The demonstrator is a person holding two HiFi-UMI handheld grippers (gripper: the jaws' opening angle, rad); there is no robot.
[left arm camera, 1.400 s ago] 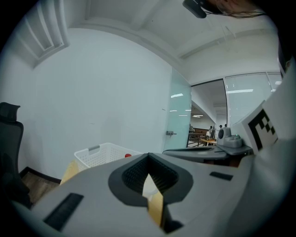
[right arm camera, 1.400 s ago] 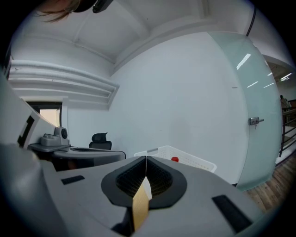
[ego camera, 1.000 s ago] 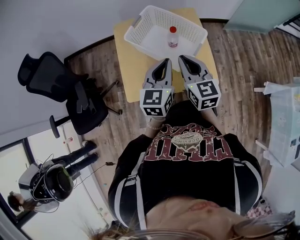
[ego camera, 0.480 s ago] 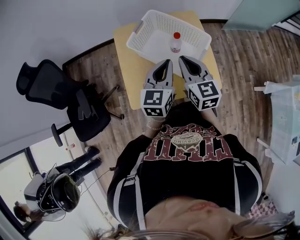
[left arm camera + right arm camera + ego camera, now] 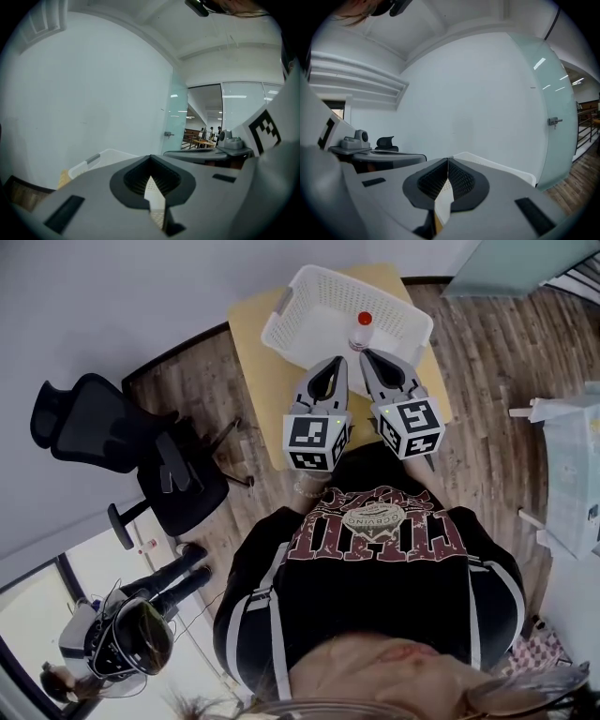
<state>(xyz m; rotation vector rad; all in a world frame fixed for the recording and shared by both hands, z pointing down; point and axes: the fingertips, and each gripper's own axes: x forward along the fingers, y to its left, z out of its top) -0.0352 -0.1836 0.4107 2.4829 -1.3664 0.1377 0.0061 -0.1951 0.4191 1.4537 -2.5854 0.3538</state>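
Hovering side by side over the yellow table [image 5: 255, 371], the left gripper [image 5: 341, 360] and the right gripper [image 5: 365, 354] both show jaws pressed tip to tip with nothing between them, and each gripper view confirms it. Just ahead of the right one, a small clear bottle [image 5: 359, 335] with a red cap stands upright inside the white basket [image 5: 281, 313]. It looks light and slick-sided, likely to tip or squirm if pinched high. The straight body below the cap seems the safest hold. Its label is too small to read. The lettering on the person's shirt [image 5: 375, 549] curves away and can't be made out either.
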